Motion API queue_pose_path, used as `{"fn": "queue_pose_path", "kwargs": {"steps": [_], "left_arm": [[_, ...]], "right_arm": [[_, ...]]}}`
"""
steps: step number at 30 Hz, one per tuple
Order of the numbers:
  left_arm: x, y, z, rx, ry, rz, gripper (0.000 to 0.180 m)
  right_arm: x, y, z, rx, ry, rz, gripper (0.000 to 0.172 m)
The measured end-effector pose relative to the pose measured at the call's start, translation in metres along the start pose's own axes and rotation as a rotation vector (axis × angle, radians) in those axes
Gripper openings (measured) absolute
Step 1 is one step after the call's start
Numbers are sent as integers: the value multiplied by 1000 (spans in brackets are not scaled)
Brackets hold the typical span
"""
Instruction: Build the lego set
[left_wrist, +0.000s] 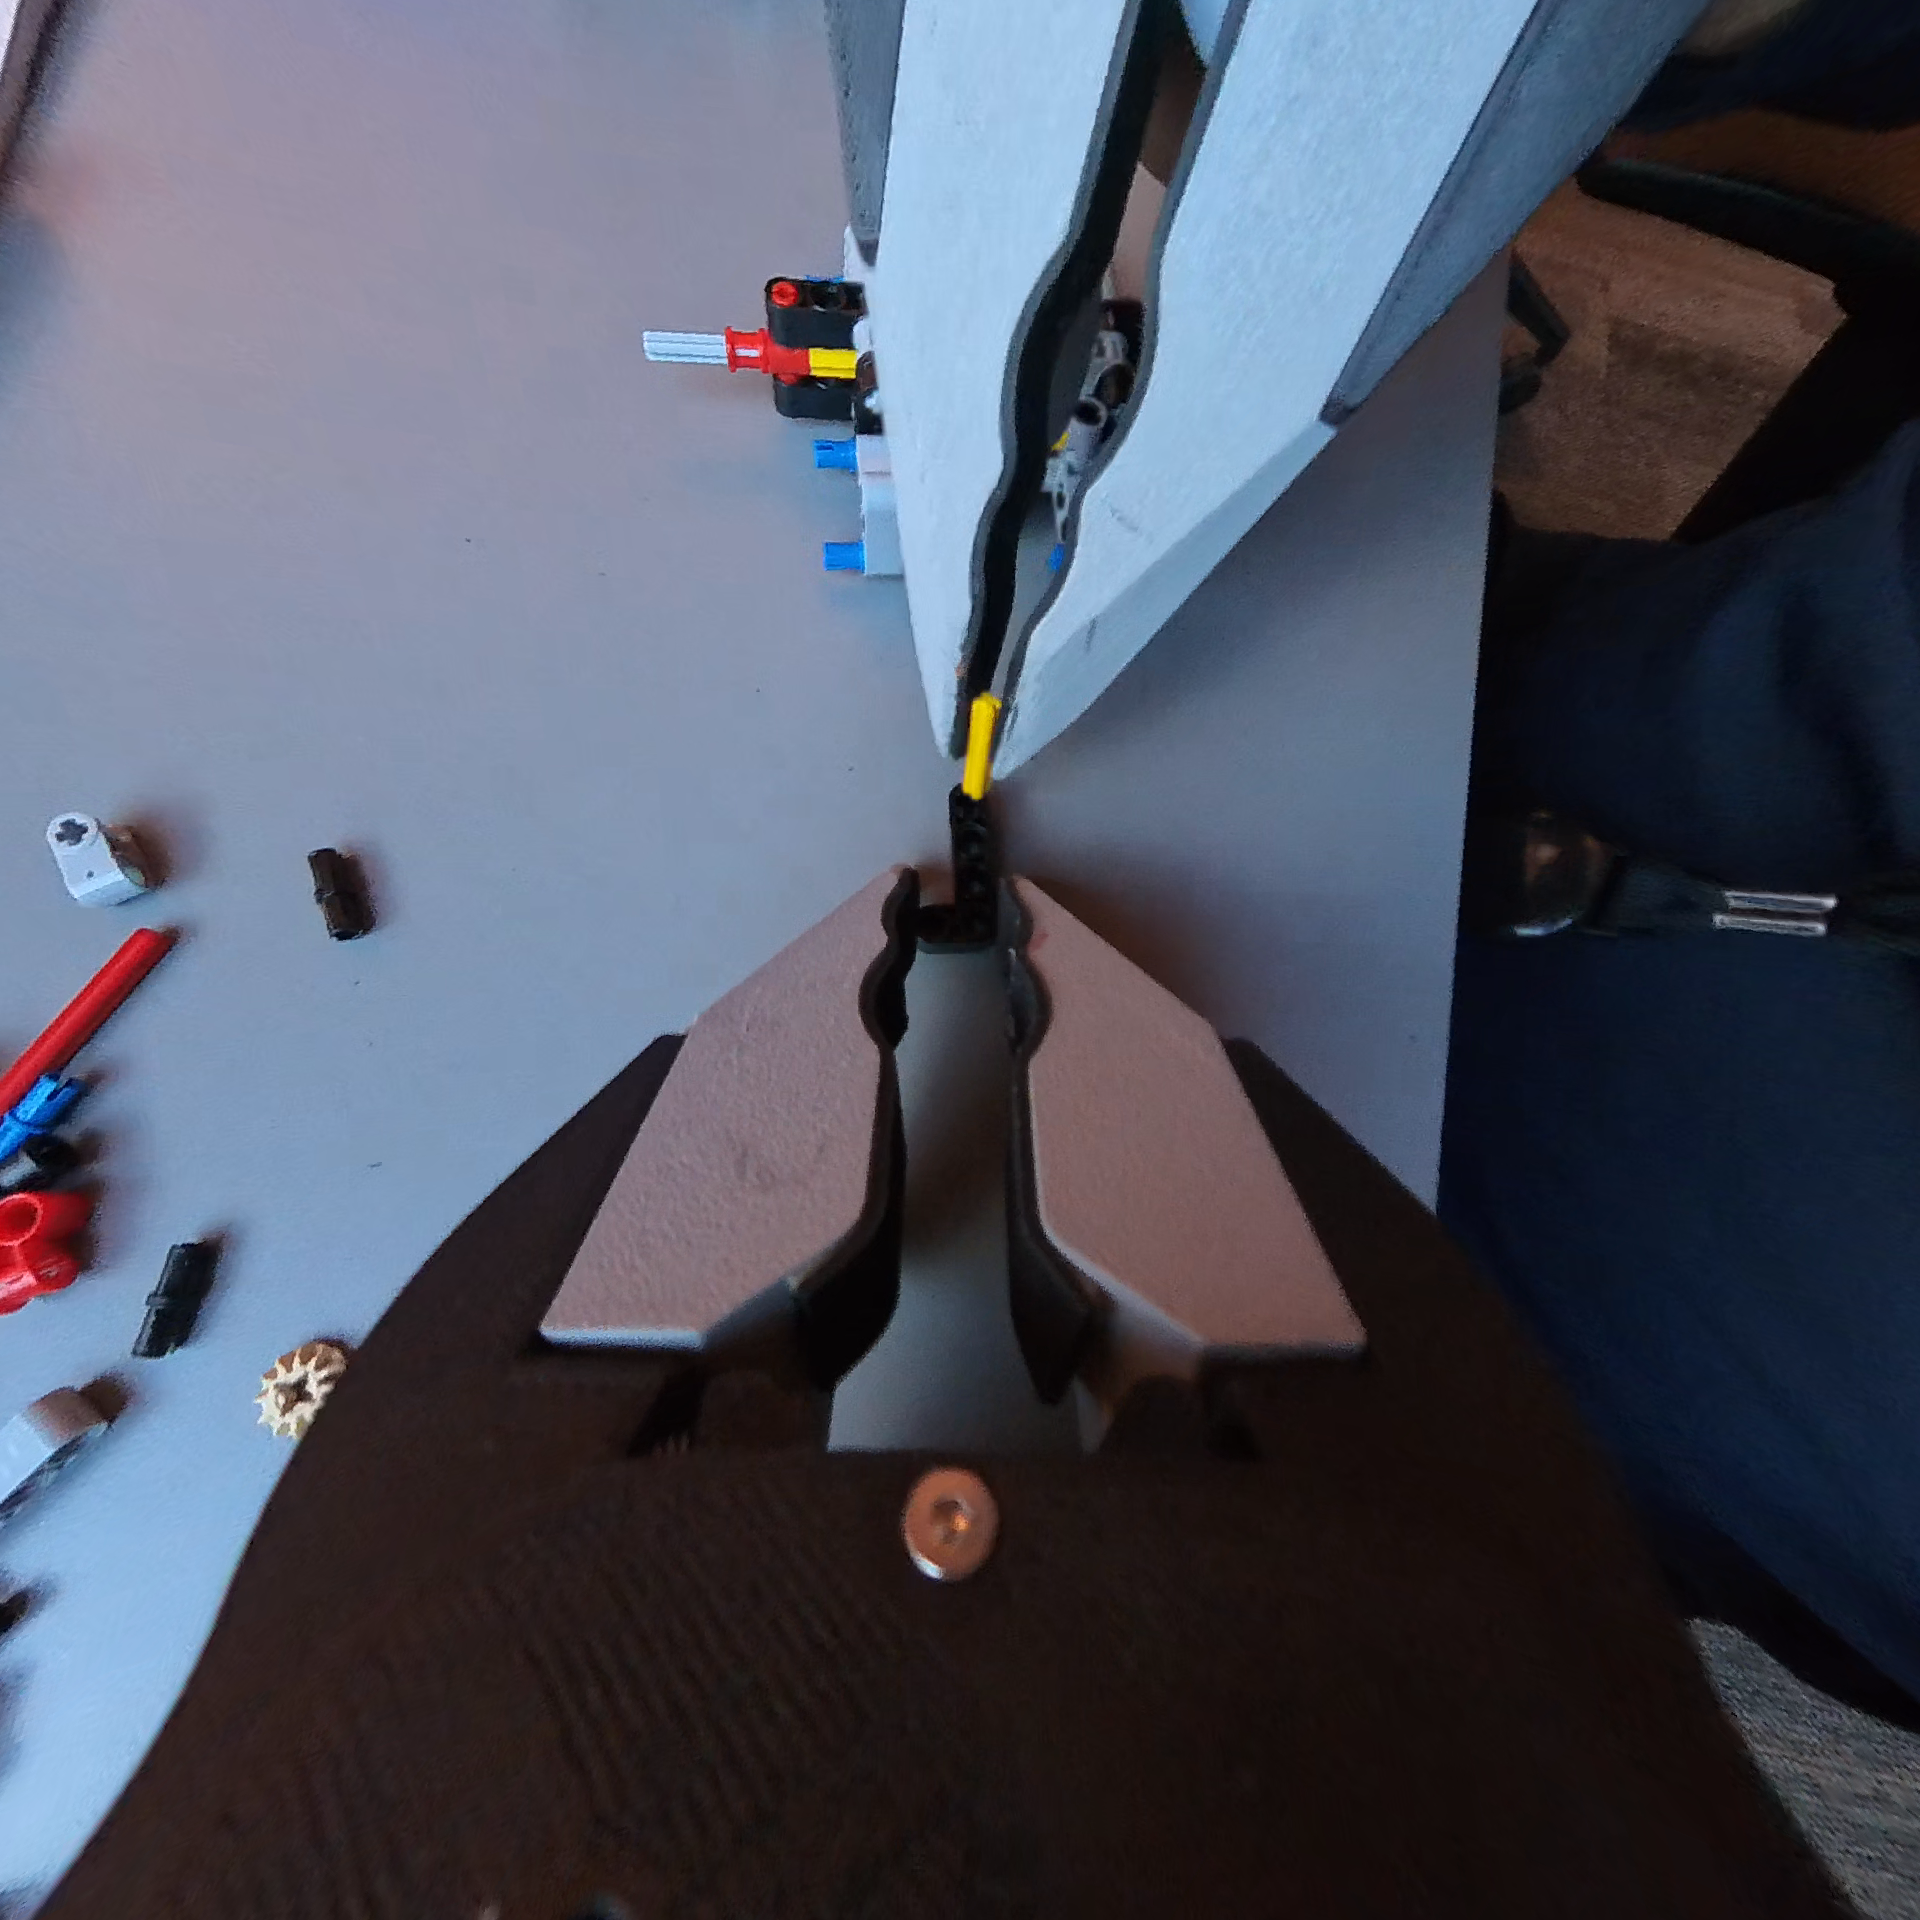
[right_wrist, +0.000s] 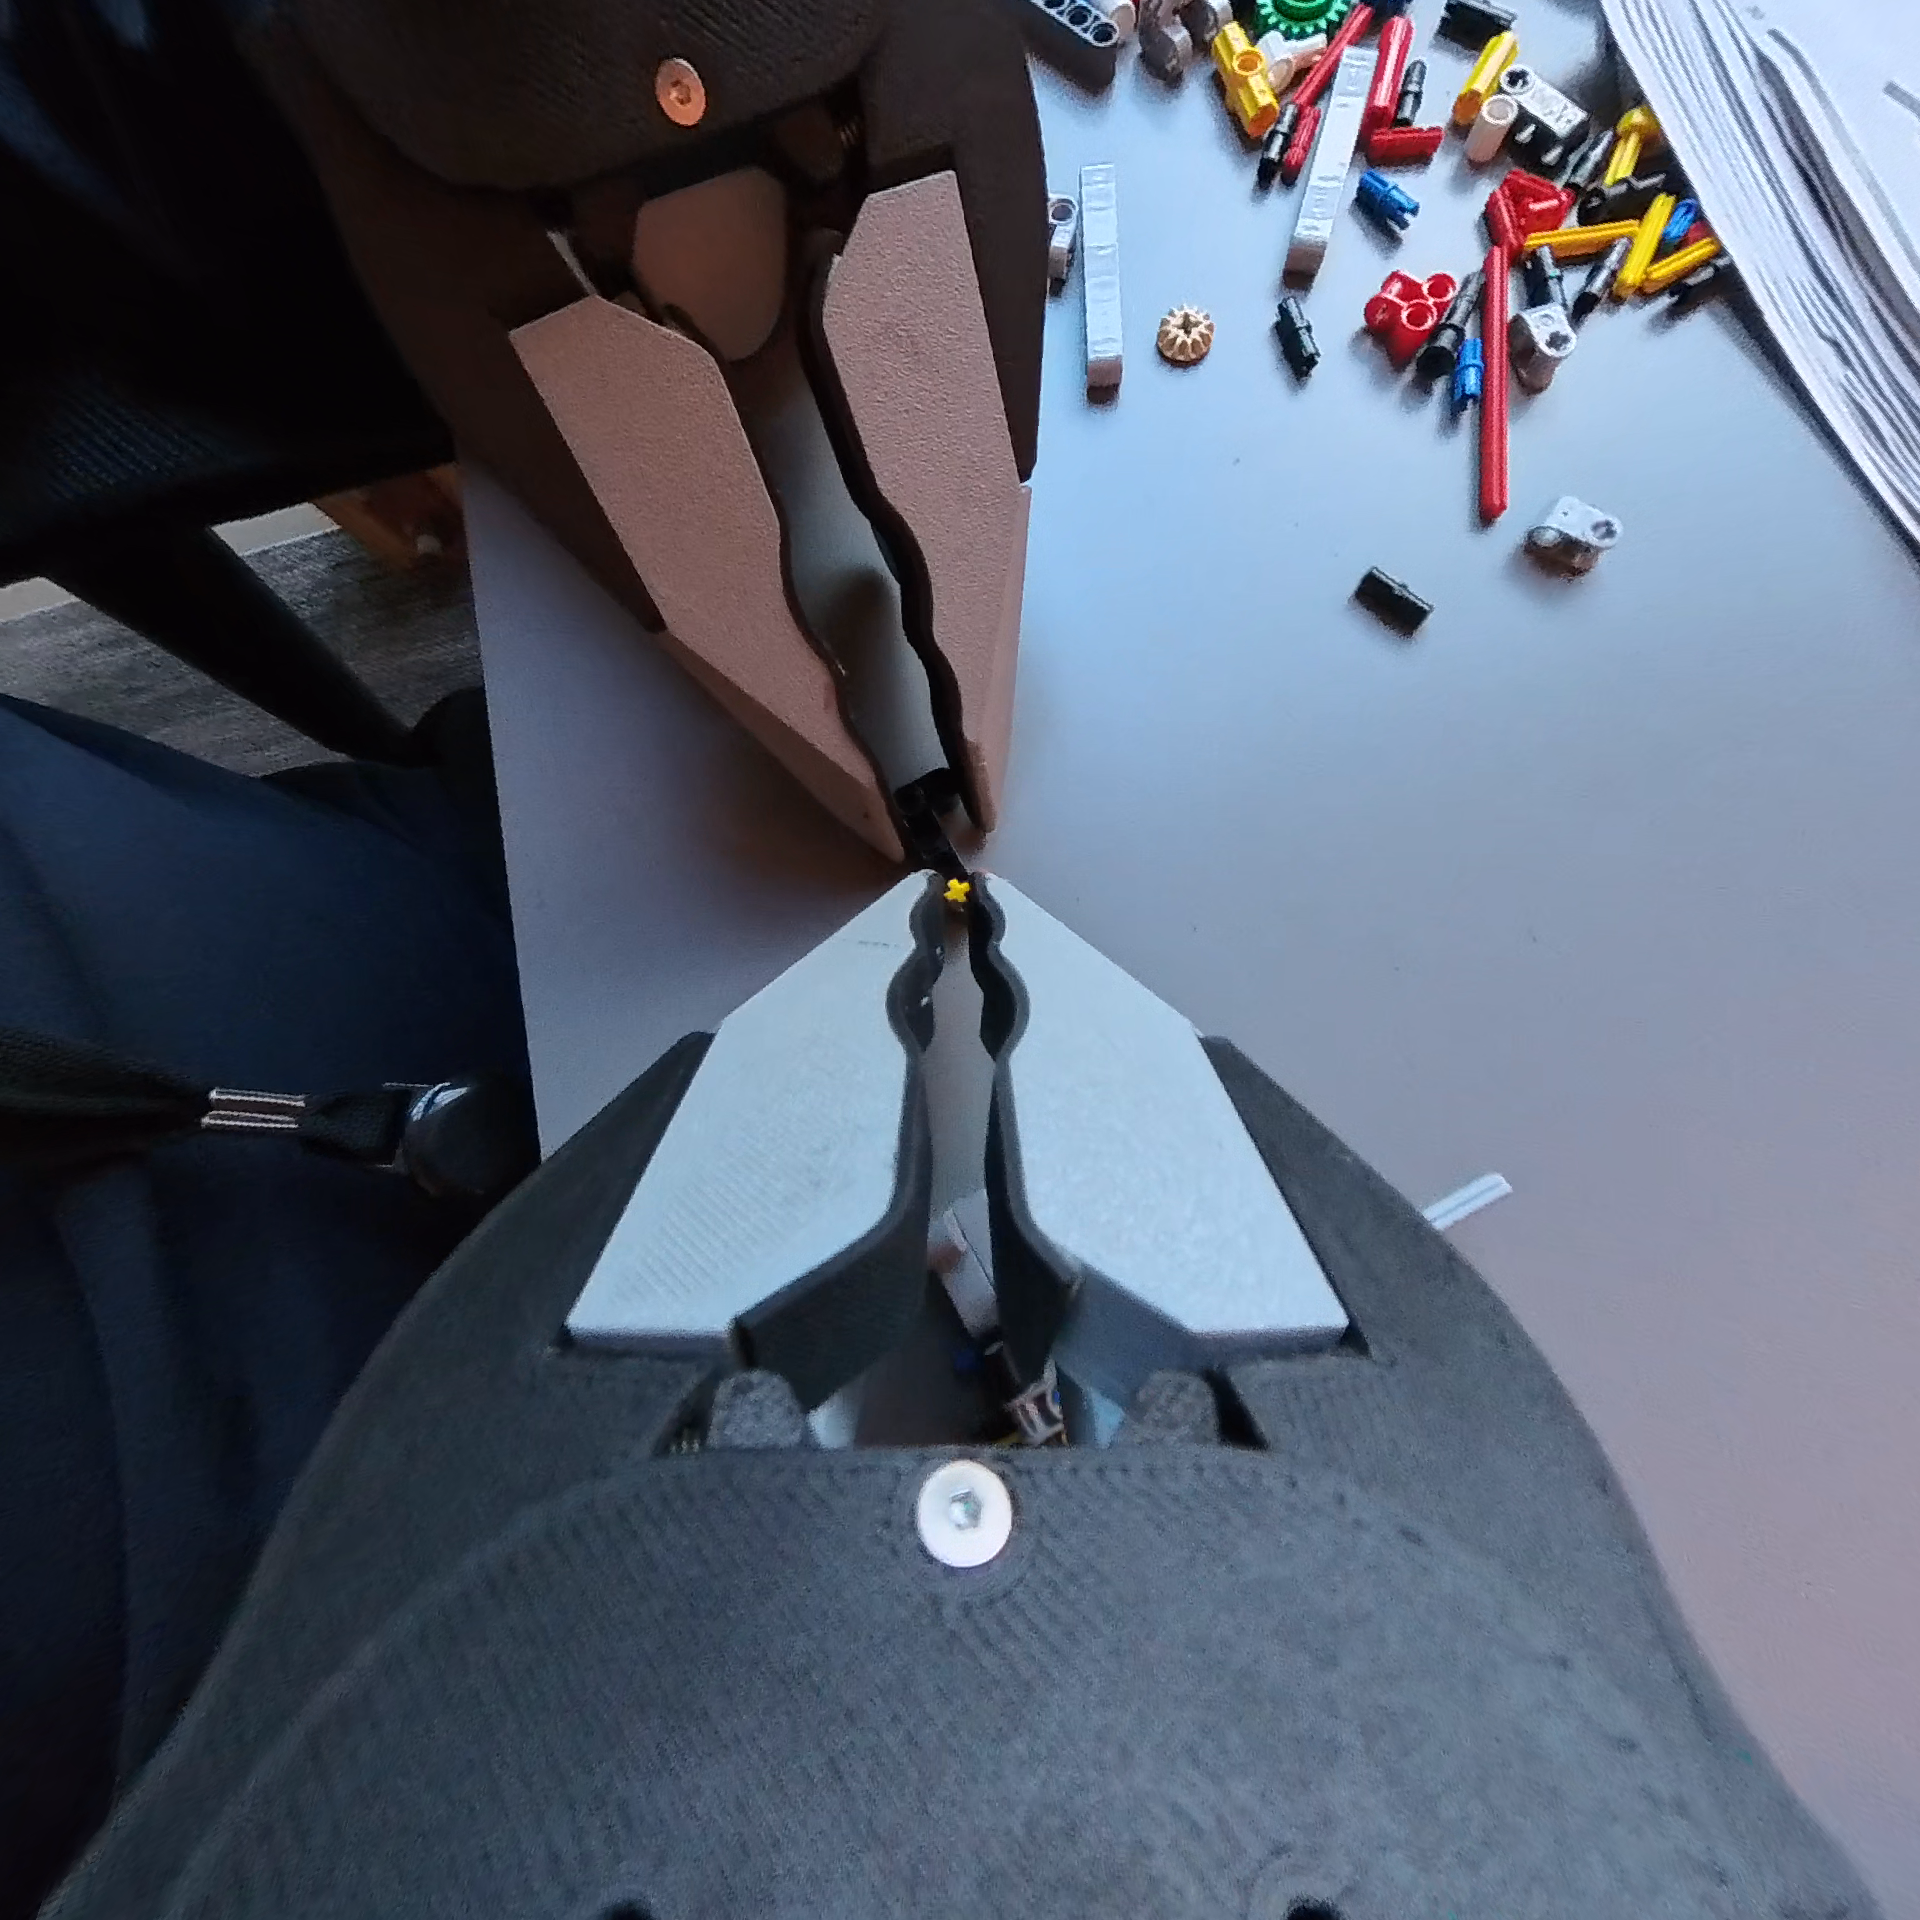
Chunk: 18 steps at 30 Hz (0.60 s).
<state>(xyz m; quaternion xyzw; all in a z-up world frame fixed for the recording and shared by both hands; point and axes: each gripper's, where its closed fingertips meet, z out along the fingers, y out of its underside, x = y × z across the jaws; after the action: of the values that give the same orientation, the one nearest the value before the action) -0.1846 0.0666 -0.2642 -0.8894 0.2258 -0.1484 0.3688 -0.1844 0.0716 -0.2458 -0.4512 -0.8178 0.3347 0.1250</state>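
Note:
My left gripper (left_wrist: 958, 899) is shut on a black L-shaped beam (left_wrist: 974, 868); the short leg sits between the pads and the long leg sticks out forward. My right gripper (right_wrist: 956, 896) is shut on a short yellow cross axle (right_wrist: 956, 889), seen end-on at its fingertips. In the left wrist view the right gripper (left_wrist: 977, 727) comes in from above, and the yellow axle (left_wrist: 982, 743) meets the far end of the beam. In the right wrist view the left gripper (right_wrist: 940, 821) faces mine tip to tip with the black beam (right_wrist: 928, 816). Both hover over the grey table (left_wrist: 520, 623) near its edge.
A partly built model (left_wrist: 821, 353) with red, yellow, black and blue parts lies behind the right gripper. Loose parts lie at the left (left_wrist: 62, 1195). A pile of mixed parts (right_wrist: 1455, 208) and paper sheets (right_wrist: 1818, 208) lie far right. A person's legs (left_wrist: 1683, 1143) are beyond the table edge.

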Motion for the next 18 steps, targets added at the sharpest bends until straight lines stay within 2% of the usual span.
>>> {"fn": "queue_pose_path", "kwargs": {"steps": [18], "left_arm": [[0, 1, 0, -1, -15, -12, 12]], "right_arm": [[1, 3, 5, -113, 74, -87, 1]]}}
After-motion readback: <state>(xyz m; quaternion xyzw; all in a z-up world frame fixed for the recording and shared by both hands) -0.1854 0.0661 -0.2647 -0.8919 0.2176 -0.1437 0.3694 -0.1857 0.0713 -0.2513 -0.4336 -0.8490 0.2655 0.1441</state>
